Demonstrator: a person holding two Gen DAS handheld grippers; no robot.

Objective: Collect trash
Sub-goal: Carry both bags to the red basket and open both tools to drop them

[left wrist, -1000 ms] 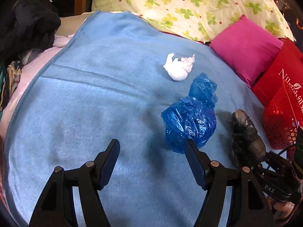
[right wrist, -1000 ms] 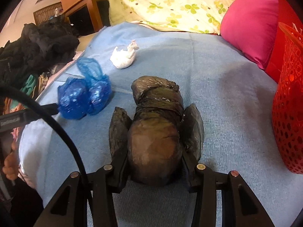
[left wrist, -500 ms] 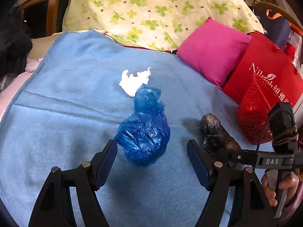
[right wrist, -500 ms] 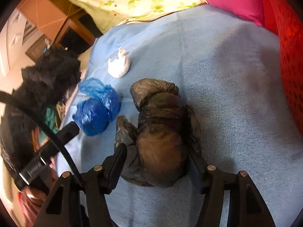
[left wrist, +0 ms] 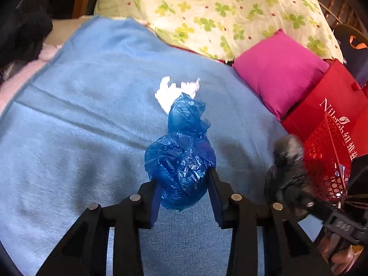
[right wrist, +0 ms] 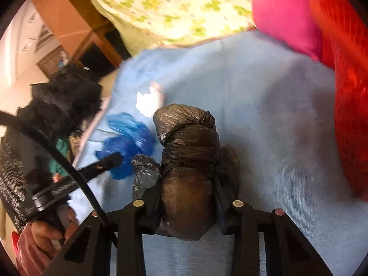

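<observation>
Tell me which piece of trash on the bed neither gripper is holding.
The white crumpled wad. It lies loose on the blue blanket, while the left gripper clamps the blue bag and the right gripper clamps the black bag.

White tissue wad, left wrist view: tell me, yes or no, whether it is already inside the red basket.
No: the white tissue wad lies on the blue blanket just beyond the blue bag, well apart from the red basket.

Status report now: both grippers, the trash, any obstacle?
Left gripper shut on blue bag. Right gripper shut on black bag. White wad loose on blanket. Red basket right, unobstructed.
</observation>
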